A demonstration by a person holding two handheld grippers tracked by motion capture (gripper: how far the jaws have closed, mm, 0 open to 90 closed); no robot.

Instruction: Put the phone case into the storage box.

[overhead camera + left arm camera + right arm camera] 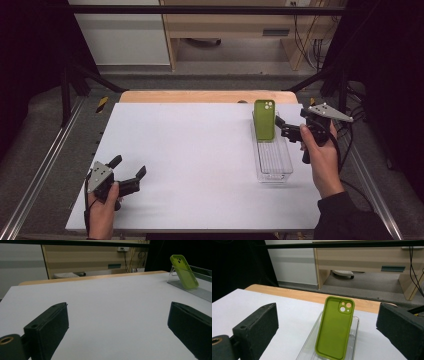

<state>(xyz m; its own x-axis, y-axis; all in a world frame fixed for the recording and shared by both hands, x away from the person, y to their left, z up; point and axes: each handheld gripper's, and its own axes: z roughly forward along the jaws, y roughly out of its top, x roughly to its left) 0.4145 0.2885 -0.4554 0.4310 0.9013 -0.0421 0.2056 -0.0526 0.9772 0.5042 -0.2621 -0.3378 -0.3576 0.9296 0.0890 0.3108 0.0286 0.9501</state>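
Observation:
A lime-green phone case (264, 119) stands tilted on its lower end at the far end of a clear plastic tray (273, 165) on the right of the white table. Its hollow inner side (335, 327) faces my right gripper. My right gripper (281, 127) is open just right of the case, jaws pointing at it and apart from it; in the right gripper view the right gripper (328, 315) has nothing between its jaws. My left gripper (129, 167) rests open and empty near the front left of the table. From the left gripper (117, 325), the case (184, 271) and tray (200, 291) lie far off at the right.
The white tabletop (190, 155) ends at a wooden strip (200, 96) along the far side. Metal rails (45, 160) run down both sides, and black frame bars (200, 9) cross overhead. A wooden cabinet (362, 260) stands on the floor beyond.

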